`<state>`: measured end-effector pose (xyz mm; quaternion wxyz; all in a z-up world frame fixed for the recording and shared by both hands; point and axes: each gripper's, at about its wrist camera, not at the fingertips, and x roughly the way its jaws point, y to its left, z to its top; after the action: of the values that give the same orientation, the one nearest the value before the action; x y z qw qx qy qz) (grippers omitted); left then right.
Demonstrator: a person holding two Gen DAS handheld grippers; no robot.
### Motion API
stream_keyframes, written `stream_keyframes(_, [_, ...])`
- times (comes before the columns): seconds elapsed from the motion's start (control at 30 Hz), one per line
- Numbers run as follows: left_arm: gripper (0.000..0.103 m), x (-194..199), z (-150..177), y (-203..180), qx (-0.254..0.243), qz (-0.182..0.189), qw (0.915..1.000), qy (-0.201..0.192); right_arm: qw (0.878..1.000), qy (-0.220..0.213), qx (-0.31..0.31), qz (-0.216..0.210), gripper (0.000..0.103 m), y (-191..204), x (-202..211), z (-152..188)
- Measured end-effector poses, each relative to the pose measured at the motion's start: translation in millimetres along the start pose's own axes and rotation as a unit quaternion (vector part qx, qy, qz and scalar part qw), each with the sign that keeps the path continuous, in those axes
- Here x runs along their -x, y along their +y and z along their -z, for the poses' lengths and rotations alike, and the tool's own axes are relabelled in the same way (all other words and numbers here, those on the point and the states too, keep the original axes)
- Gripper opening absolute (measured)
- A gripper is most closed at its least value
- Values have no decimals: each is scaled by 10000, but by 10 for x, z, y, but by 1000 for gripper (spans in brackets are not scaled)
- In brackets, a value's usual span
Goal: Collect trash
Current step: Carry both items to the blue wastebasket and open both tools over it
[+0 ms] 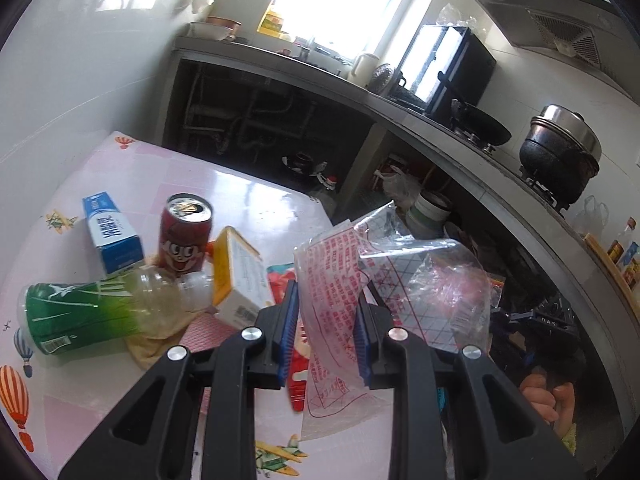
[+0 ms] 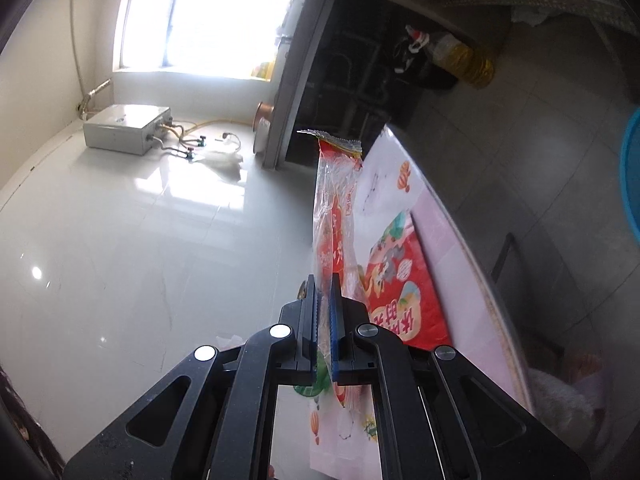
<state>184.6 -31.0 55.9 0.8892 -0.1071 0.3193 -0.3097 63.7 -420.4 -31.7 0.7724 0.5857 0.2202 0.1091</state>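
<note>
Evidently each gripper lifts its own scrap clear of the pink table (image 1: 168, 176); the left gripper (image 1: 326, 300) clamps a clear red-printed plastic bag (image 1: 336, 276), the right gripper (image 2: 323, 292) pinches a red snack wrapper (image 2: 334, 200) upright; can (image 1: 185, 232), green bottle (image 1: 80, 316) and cartons remain on the table.

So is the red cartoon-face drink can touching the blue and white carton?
Apart: the left wrist view shows pink table between the can and the carton.
</note>
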Motion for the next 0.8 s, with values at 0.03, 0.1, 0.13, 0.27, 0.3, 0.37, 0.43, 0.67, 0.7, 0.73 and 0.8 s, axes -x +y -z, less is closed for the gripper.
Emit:
stream_keyframes(0.03, [24, -61, -11, -93, -53, 94, 9999, 47, 9999, -123, -7, 32, 3, -27, 91, -23])
stream_keyframes(0.1, [24, -209, -35, -318, -198, 310, 9992, 148, 9992, -379, 22, 154, 3, -76, 296, -65])
stream_keyframes(0.13, [24, -287, -44, -440, -292, 398, 9986, 214, 9985, -499, 41, 217, 3, -96, 380, -70])
stream_keyframes(0.27, [24, -664, -69, -968, -604, 889, 9923, 615, 9929, -1021, 118, 606, 3, -214, 782, -117])
stream_keyframes(0.3, [24, -763, -67, -1104, -678, 963, 9905, 706, 9902, -1153, 151, 772, 3, -250, 882, -125])
stream_keyframes(0.37, [24, -1002, -52, -1399, -820, 1179, 9851, 948, 9845, -1356, 214, 1094, 3, -324, 1044, -139])
stream_keyframes(0.43, [24, -1293, 2, -1672, -853, 1416, 9770, 1350, 9759, -1528, 302, 1531, 3, -416, 1175, -135])
stream_keyframes(0.67, [24, -2391, 473, -2419, -1111, 1625, 9398, 2793, 9447, -1619, 241, 2843, 3, -953, 1298, -148])
stream_keyframes(0.7, [25, -2549, 569, -2496, -1189, 1535, 9351, 2964, 9419, -1579, 189, 2959, 3, -1055, 1283, -172])
stream_keyframes(0.73, [25, -2686, 650, -2566, -1258, 1466, 9310, 3097, 9398, -1525, 124, 3056, 3, -1167, 1256, -194])
stream_keyframes(0.8, [25, -2987, 821, -2684, -1302, 1358, 9208, 3415, 9329, -1418, 59, 3309, 3, -1356, 1176, -246])
